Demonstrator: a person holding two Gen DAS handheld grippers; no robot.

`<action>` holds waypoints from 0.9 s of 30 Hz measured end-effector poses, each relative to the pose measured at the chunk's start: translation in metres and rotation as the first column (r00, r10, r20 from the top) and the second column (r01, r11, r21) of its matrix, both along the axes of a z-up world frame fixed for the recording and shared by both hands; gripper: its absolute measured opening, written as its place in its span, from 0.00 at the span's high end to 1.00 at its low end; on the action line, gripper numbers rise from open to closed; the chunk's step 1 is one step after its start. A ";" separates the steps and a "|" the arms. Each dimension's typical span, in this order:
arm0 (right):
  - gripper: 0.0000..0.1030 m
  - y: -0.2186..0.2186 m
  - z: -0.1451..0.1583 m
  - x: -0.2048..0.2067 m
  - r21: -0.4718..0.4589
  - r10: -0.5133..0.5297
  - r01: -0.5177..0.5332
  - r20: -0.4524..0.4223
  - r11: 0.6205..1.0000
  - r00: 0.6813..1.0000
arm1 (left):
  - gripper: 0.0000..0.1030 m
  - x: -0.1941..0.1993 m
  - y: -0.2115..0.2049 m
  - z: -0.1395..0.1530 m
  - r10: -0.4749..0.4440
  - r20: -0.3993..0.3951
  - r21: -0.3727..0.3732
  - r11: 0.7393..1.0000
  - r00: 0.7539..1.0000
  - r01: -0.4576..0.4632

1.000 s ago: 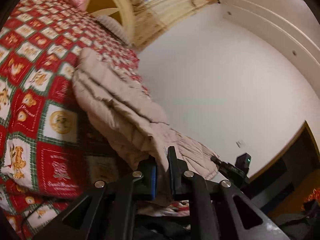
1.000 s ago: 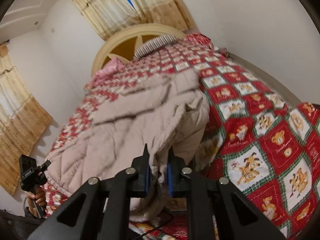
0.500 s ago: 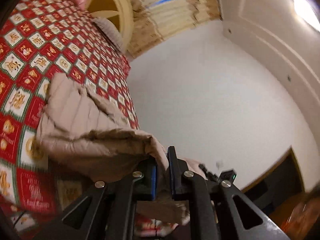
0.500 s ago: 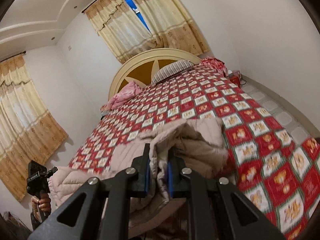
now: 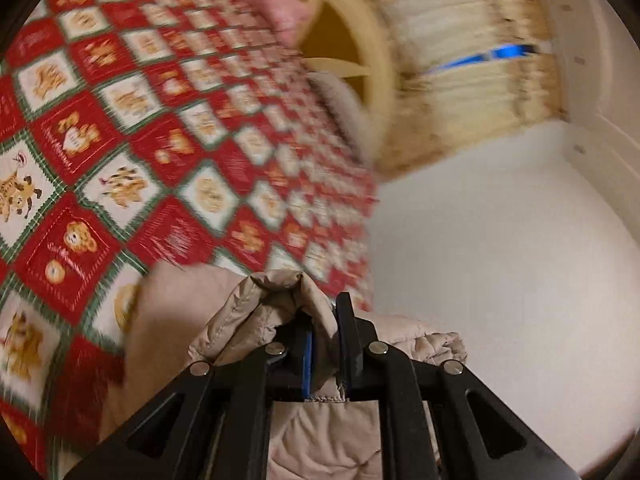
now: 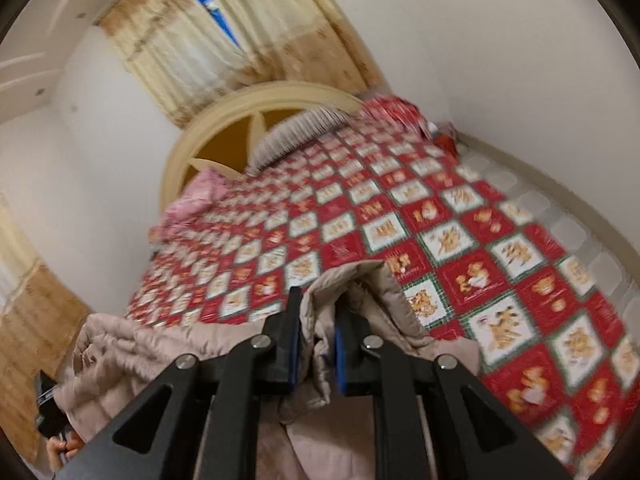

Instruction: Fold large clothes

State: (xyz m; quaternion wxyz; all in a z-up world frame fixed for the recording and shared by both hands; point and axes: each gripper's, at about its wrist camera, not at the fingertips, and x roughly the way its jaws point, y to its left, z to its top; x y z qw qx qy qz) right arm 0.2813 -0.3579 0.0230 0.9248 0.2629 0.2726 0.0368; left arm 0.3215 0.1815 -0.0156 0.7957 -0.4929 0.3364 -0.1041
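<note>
A large beige quilted coat hangs from both grippers over the near end of a bed. My left gripper is shut on a bunched edge of the coat. My right gripper is shut on another bunched edge of the coat. In the right wrist view the rest of the coat stretches left and down toward the other gripper at the lower left. The lower part of the coat is hidden behind the gripper bodies.
The bed has a red, white and green bear-pattern bedspread, also in the left wrist view. A cream arched headboard, a striped pillow and a pink pillow are at the far end. Curtains hang behind.
Both grippers have lifted the coat's edge up and carried it forward over the bed. Less of the coat lies spread on the bedspread, and both views are motion-blurred.
</note>
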 end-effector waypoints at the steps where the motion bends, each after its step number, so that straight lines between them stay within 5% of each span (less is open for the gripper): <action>1: 0.84 0.000 -0.014 0.013 0.004 -0.020 0.020 -0.028 1.000 0.999 | 0.90 0.014 0.000 -0.012 0.014 -0.041 0.022 1.000 0.999 -0.013; 4: 0.81 0.000 -0.070 0.050 -0.024 -0.073 0.070 -0.110 0.997 0.991 | 0.88 0.048 -0.002 -0.050 0.032 -0.171 0.064 0.998 0.985 -0.022; 6: 0.76 -0.001 -0.099 0.062 -0.039 -0.085 0.081 -0.139 0.996 0.987 | 0.88 0.057 0.001 -0.076 0.034 -0.215 0.021 0.999 0.976 -0.030; 11: 0.71 0.000 -0.128 0.066 -0.060 -0.087 0.082 -0.097 0.995 0.991 | 0.86 0.054 0.008 -0.113 0.002 -0.100 -0.067 0.998 0.995 -0.009; 16: 0.70 -0.001 -0.137 0.064 -0.050 -0.085 0.081 -0.086 0.995 0.993 | 0.85 0.044 0.023 -0.135 -0.015 -0.033 -0.268 0.963 0.999 0.006; 18: 0.69 -0.003 -0.139 0.066 -0.038 -0.082 0.078 -0.096 0.996 0.992 | 0.78 0.038 0.031 -0.124 -0.025 -0.020 -0.301 0.953 0.999 0.018; 22: 0.68 -0.003 -0.140 0.073 -0.012 -0.074 0.073 -0.106 0.997 0.992 | 0.12 0.013 0.058 -0.073 0.033 0.101 -0.263 0.965 0.994 -0.005; 25: 0.67 -0.005 -0.140 0.074 0.008 -0.069 0.070 -0.119 0.998 0.990 | 0.06 -0.017 0.089 -0.034 0.159 0.141 -0.216 0.968 0.977 -0.126; 27: 0.65 -0.008 -0.138 0.077 0.032 -0.063 0.068 -0.146 0.997 0.987 | 0.06 -0.031 0.093 -0.006 0.147 0.118 -0.071 0.988 0.982 -0.140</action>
